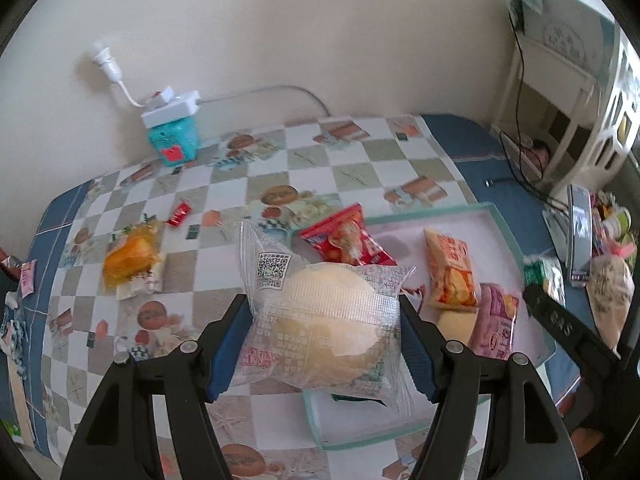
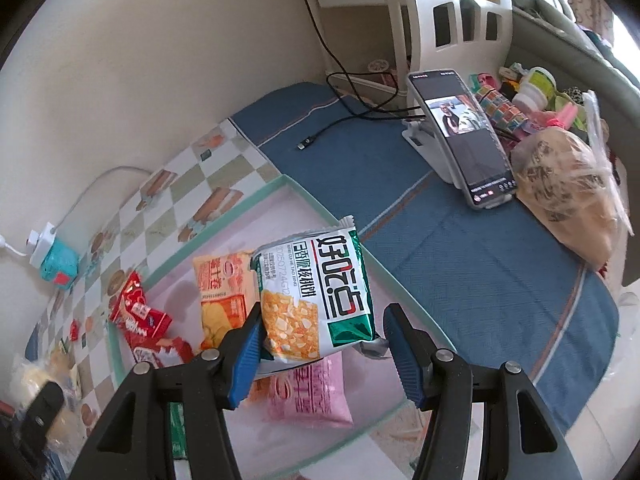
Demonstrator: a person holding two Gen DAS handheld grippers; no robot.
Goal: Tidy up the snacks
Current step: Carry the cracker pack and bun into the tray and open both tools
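Note:
My left gripper is shut on a pale round bun in a clear wrapper, held above the near left corner of a green-rimmed tray. In the tray lie a red packet, an orange packet and a pink packet. My right gripper is shut on a green-and-white snack packet, which hangs over the pink packet in the tray. The right pad's contact with it is partly hidden. A wrapped orange cake and a small red candy lie on the checked cloth to the left.
A teal box with a white plug block stands by the wall. On the blue cloth to the right are a phone on a stand, a black cable and a filled plastic bag. White furniture stands behind.

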